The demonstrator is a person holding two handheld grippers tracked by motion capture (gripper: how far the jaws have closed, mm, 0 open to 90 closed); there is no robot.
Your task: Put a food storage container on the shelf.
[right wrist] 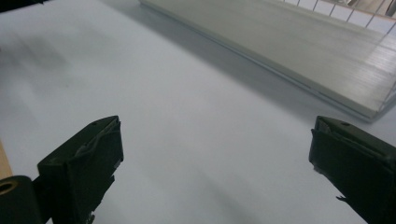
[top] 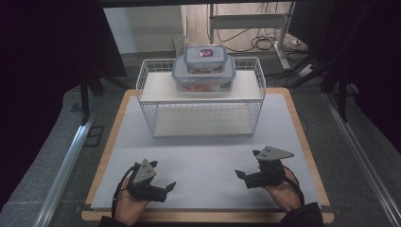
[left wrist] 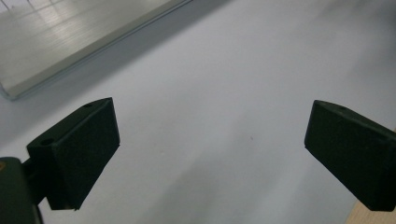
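Observation:
A white wire rack (top: 201, 97) with two shelves stands at the back of the table. On its top shelf a large clear lidded container (top: 204, 75) carries a smaller lidded container (top: 205, 59). Near the front edge my left gripper (top: 169, 187) rests open over the grey mat, held in a hand. My right gripper (top: 240, 176) is open too, at the front right. Both point inward toward the middle. Nothing lies between the jaws of the left gripper (left wrist: 210, 140) or of the right gripper (right wrist: 215, 154).
The grey mat (top: 203, 151) covers a wooden tabletop (top: 113, 123). The rack's lower shelf (right wrist: 299, 51) lies ahead of the right gripper and shows as a pale board (left wrist: 60, 37) in the left gripper view. Dark curtains and cables lie beyond the table.

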